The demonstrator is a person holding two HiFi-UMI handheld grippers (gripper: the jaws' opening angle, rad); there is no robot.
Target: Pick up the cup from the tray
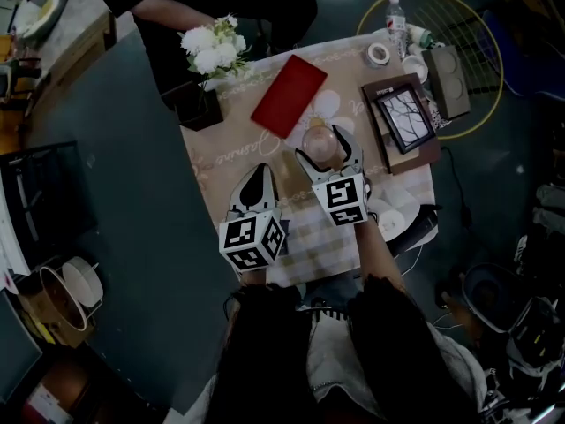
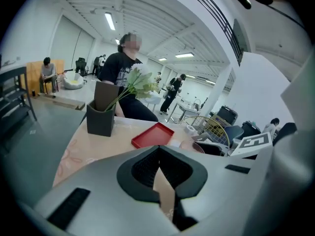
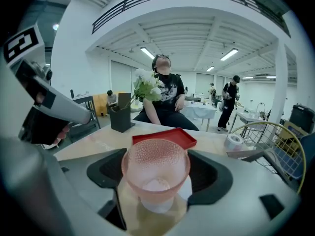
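Cup (image 3: 155,173) of pink, pebbled glass, shown upright between the jaws of the right gripper (image 1: 327,147). The jaws are spread wide, and their dark pads are seen pressed against the cup's sides just below the rim, so the cup is held. The cup is located off the tray (image 1: 289,95), just beside that tray's near corner and above the patterned cloth of the counter (image 1: 229,148); whether its foot touches the cloth cannot be told. The tray is red, shallow and rectangular, and nothing is seen in it. The left gripper (image 1: 259,173) is shown to the left of the right one, near the counter's front edge. Its jaws are brought together at the tips and nothing is held between them. At the counter's far left corner a dark holder (image 1: 199,109) with white flowers (image 1: 212,49) is placed. To the right of the cup a framed picture (image 1: 404,120) is laid flat, and a roll of tape (image 1: 379,54) is seen beyond it. A person (image 3: 165,95) in dark clothing is seated at the far side of the counter.
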